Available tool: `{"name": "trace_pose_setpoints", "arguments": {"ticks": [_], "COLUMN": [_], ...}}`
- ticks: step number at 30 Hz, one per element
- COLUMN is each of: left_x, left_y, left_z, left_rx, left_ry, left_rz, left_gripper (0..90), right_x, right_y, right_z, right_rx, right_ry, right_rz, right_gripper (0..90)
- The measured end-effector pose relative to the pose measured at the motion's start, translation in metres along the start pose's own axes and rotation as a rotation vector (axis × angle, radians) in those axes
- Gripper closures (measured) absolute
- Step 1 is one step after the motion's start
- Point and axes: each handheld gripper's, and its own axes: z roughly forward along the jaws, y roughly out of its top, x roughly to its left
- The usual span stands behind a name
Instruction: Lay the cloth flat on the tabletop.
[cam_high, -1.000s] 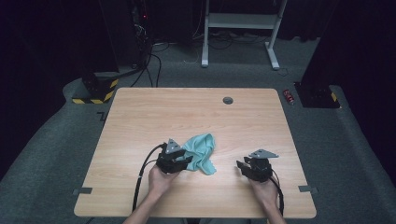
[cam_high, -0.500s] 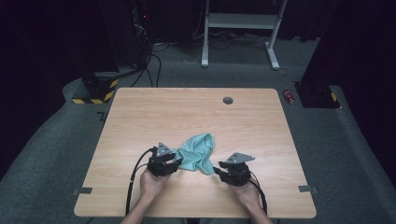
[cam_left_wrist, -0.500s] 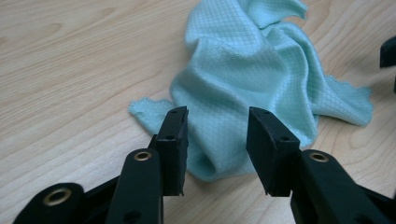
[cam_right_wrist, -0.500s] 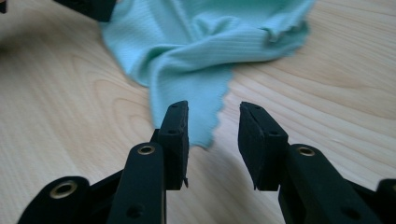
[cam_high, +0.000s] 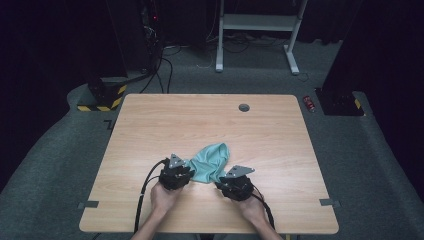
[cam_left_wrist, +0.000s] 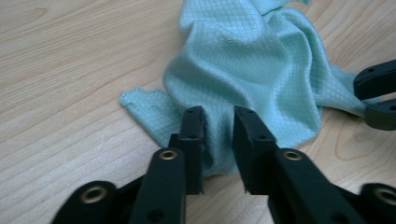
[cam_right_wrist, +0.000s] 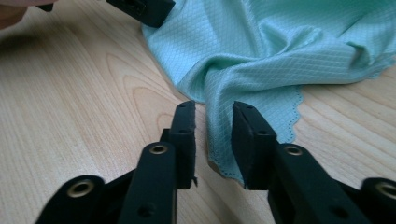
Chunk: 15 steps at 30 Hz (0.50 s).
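A crumpled teal cloth lies on the wooden table near its front edge. My left gripper sits at the cloth's near left edge. In the left gripper view its jaws have just been closing and stand either side of a fold of the cloth, with a gap still showing. My right gripper is at the near right corner. Its jaws have also been closing and straddle the scalloped corner of the cloth without pressing on it.
A round cable hole sits near the table's far edge. Grey tape marks lie at the front corners. On the floor beyond stand a white desk frame, cables and a red can.
My right hand has moved left along the front of the table up to the cloth's near corner. The left hand has stayed about where it was, at the cloth's left edge.
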Motion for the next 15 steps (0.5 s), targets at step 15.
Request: {"name": "trace_pose_setpoints", "arguments": {"ticks": [15], "left_x": [0.009], "left_y": [0.017], "left_z": [-0.012], "left_rx": [-0.047], "left_ry": [-0.013], "left_rz": [0.028], "left_gripper": [89.7], "right_x": [-0.012], "right_y": [0.001], "right_z": [-0.023], "right_rx": [-0.045], "right_ry": [-0.064], "right_rz": [0.009], "right_gripper": [89.6]}}
